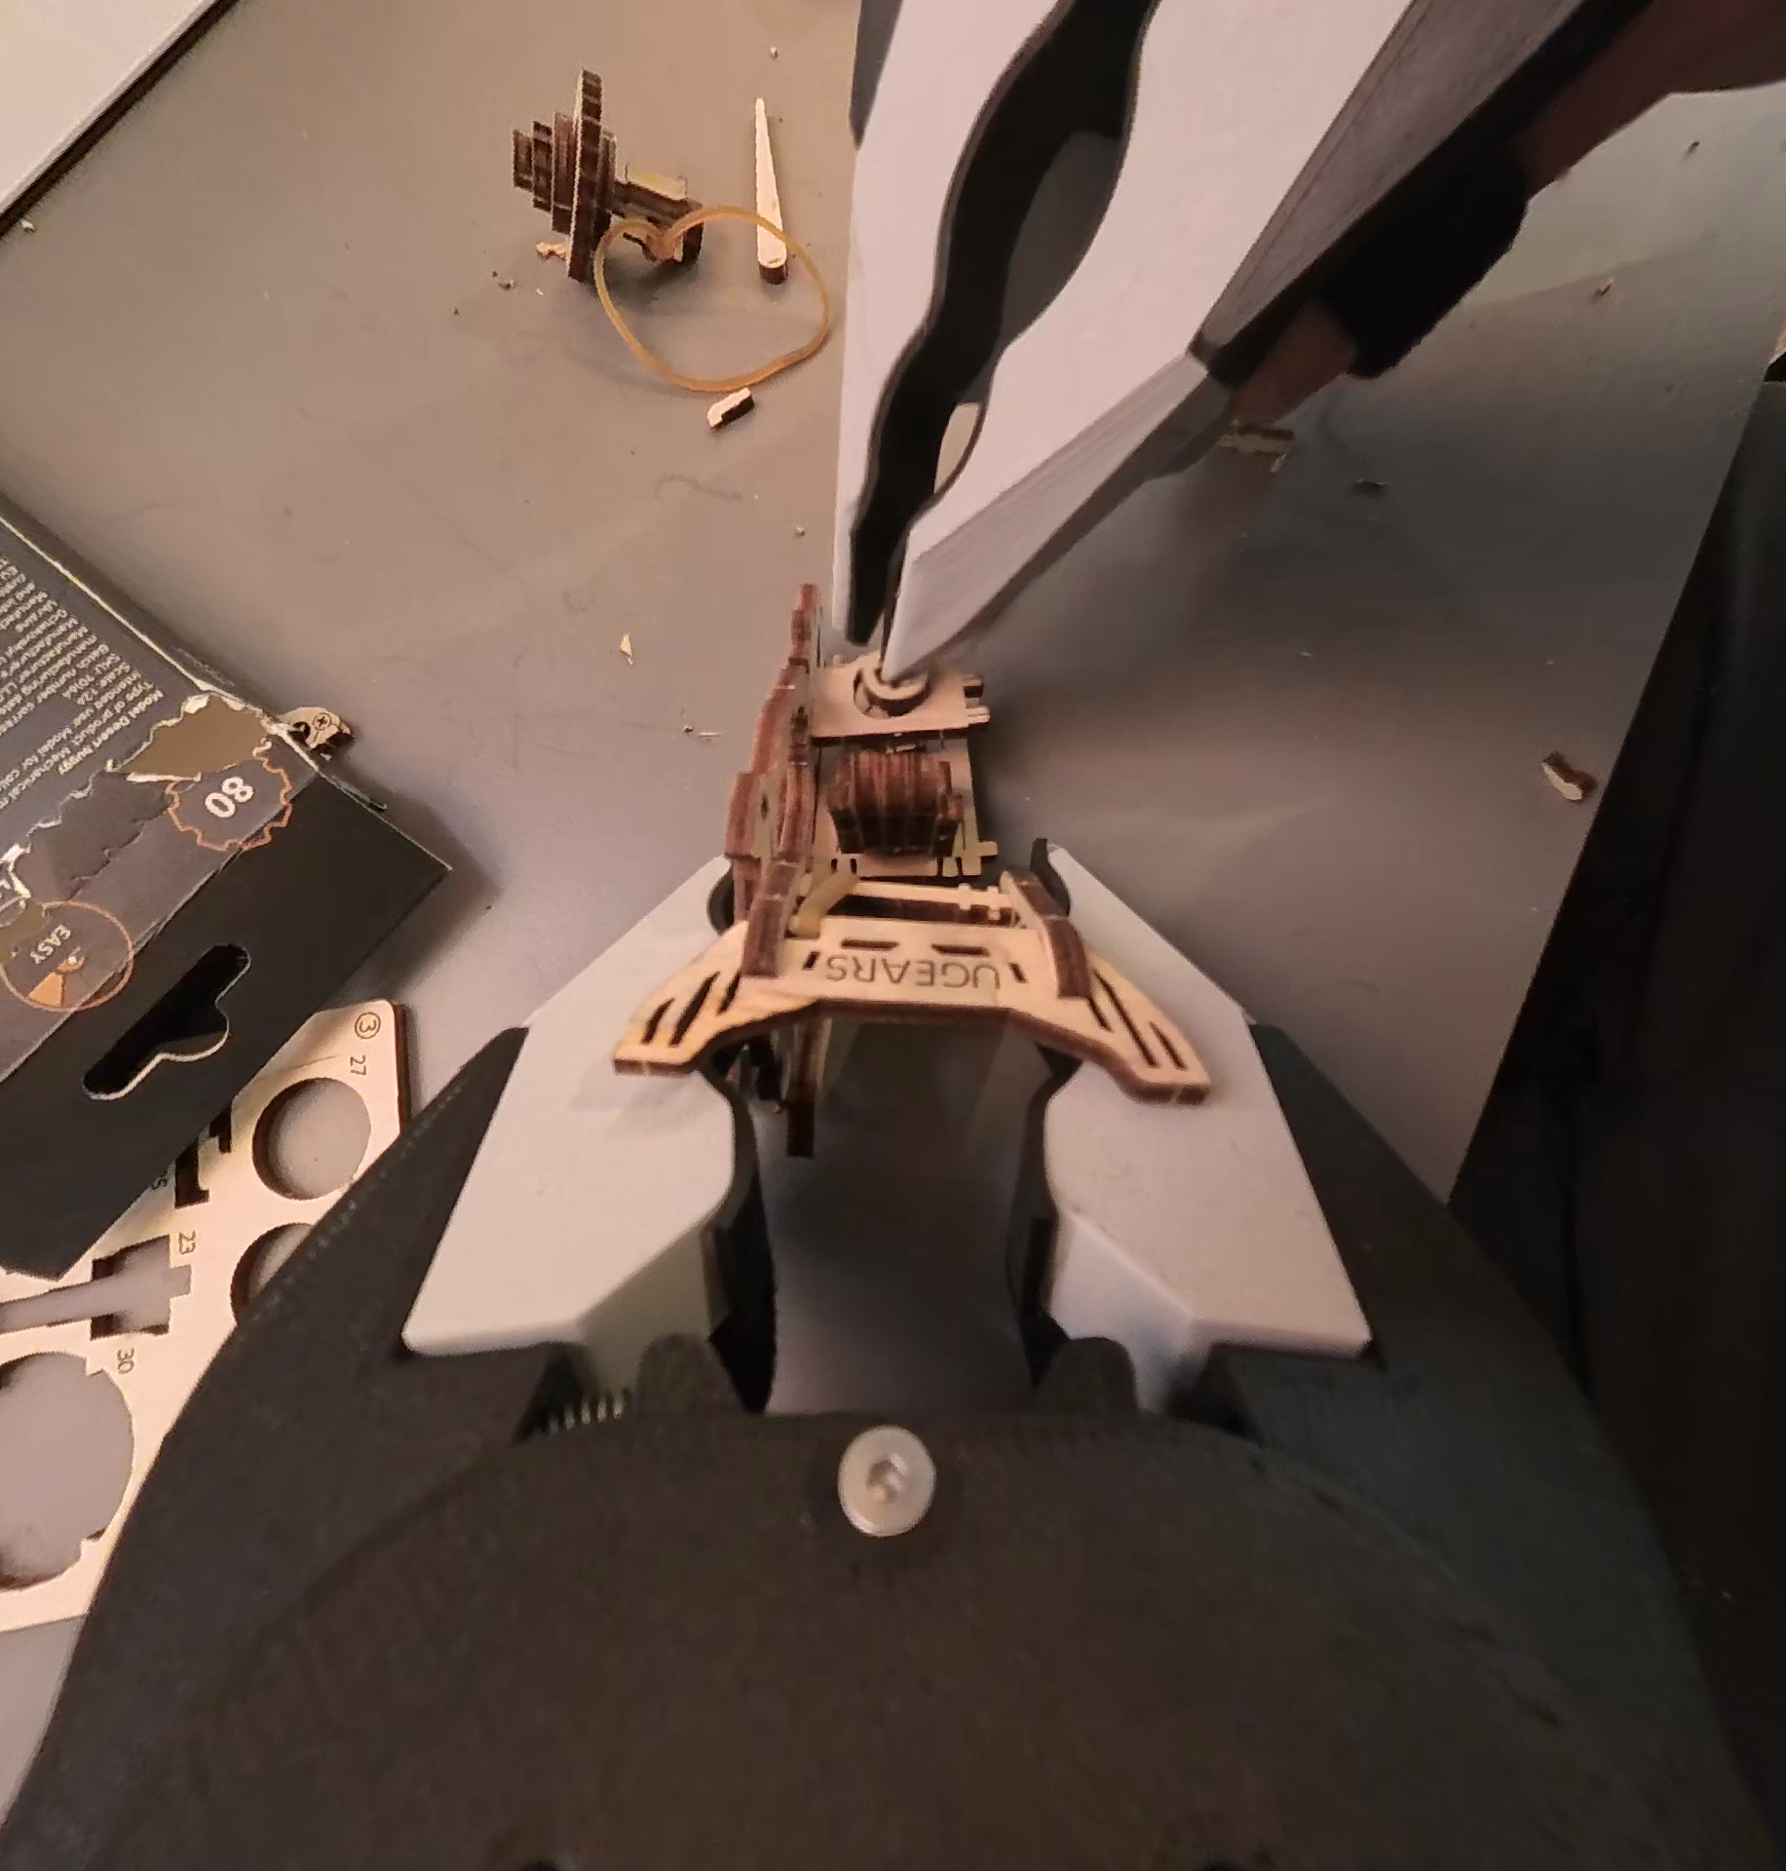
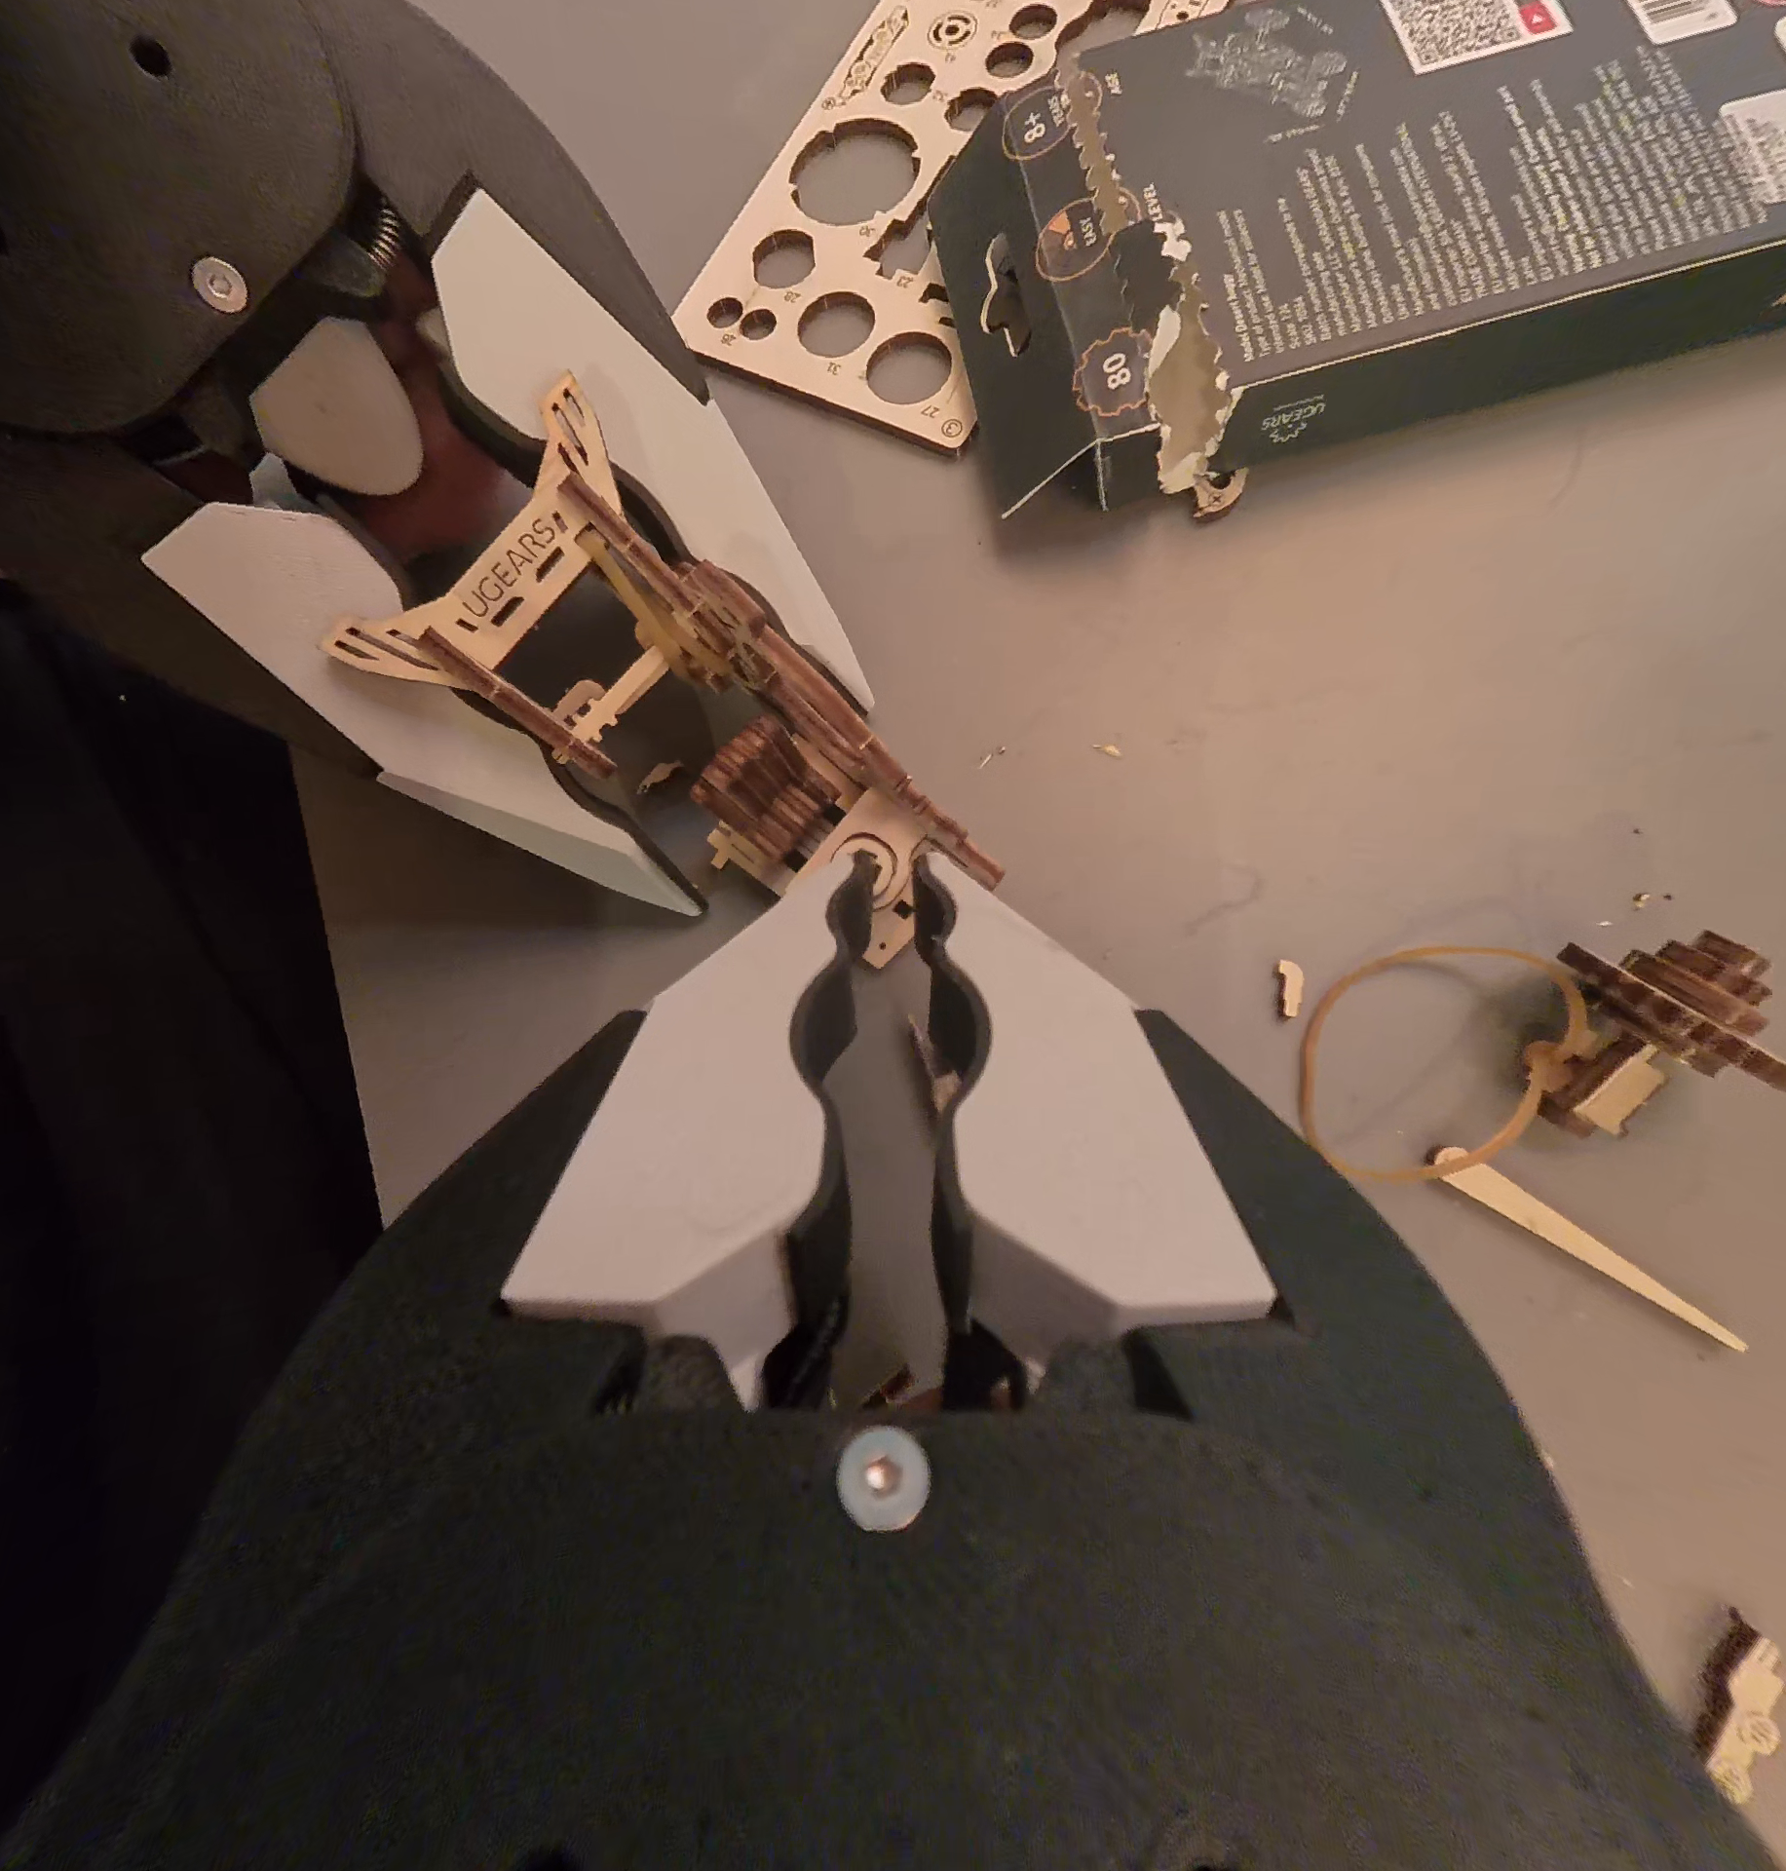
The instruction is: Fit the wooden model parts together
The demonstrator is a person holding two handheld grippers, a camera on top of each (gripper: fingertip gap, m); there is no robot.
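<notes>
A partly built wooden model [image 1: 868,861] with a curved pale base plate and dark stacked gears is held above the grey table. My left gripper [image 1: 878,891] is shut on its sides just behind the base plate. My right gripper [image 1: 880,648] comes down from the top, its tips pinched on a small round wooden piece [image 1: 894,690] on the model's far end plate. In the right wrist view my right gripper [image 2: 894,879] is nearly closed on that piece at the end plate [image 2: 888,937]. The model [image 2: 666,648] runs back into the left gripper [image 2: 767,800].
A gear sub-assembly [image 2: 1678,1023] looped by a rubber band [image 2: 1374,1073] lies on the table with a pointed wooden stick [image 2: 1597,1255]. A torn dark box [image 2: 1425,253] lies over a punched-out wooden sheet [image 2: 848,253]. A loose wooden part [image 2: 1739,1711] and small chips lie about. Left and right tips are no more than a few centimetres apart.
</notes>
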